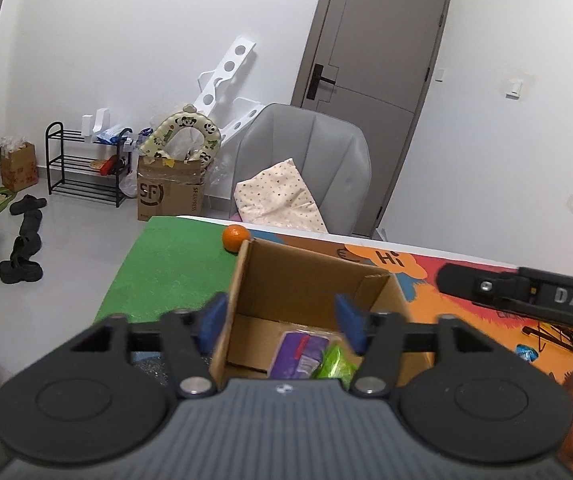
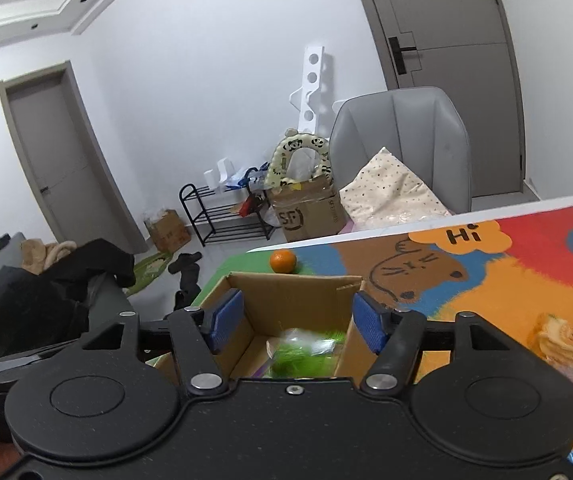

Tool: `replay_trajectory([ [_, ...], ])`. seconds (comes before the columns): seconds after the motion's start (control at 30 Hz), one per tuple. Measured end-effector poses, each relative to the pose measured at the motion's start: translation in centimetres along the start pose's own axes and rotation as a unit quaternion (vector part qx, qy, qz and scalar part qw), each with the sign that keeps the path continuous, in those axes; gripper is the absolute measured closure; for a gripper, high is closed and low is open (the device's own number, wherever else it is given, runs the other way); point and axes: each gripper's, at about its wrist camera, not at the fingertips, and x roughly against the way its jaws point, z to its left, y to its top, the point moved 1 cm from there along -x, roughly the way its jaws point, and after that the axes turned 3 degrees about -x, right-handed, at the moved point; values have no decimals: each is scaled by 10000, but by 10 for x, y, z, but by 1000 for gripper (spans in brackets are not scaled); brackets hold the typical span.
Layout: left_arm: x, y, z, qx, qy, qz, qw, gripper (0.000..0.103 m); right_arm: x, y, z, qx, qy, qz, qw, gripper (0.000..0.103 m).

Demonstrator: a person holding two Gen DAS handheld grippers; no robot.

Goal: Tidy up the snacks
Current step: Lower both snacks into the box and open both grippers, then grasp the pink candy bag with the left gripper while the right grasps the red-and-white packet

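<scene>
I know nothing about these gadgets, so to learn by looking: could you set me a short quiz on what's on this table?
1. True or false: the orange lies inside the cardboard box.
2. Which packets show inside the box? A) a purple packet and a green packet; B) two red ones; C) none.
3. Fill in: both the left gripper and the right gripper hold their blue pads ____ over the box, gripping nothing.

Key
1. False: it sits on the mat beyond the box's far wall.
2. A.
3. Apart (open).
</scene>
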Motion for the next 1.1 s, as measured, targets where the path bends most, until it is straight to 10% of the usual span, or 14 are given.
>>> replay_trajectory([
  [0.13,5,-5,-10,-40,-104,-94,9999,11,22,-7,-11,-51,-134,-85,9999,29],
  [0.5,19,-18,-52,-258,-246,-76,9993,5,79,-21,-57,-410,-607,-324,9968,3],
  [1.1,29,-53,-134,-603,-972,69,9934,4,157,-53,-136,-771,-1241,-434,9883,0],
])
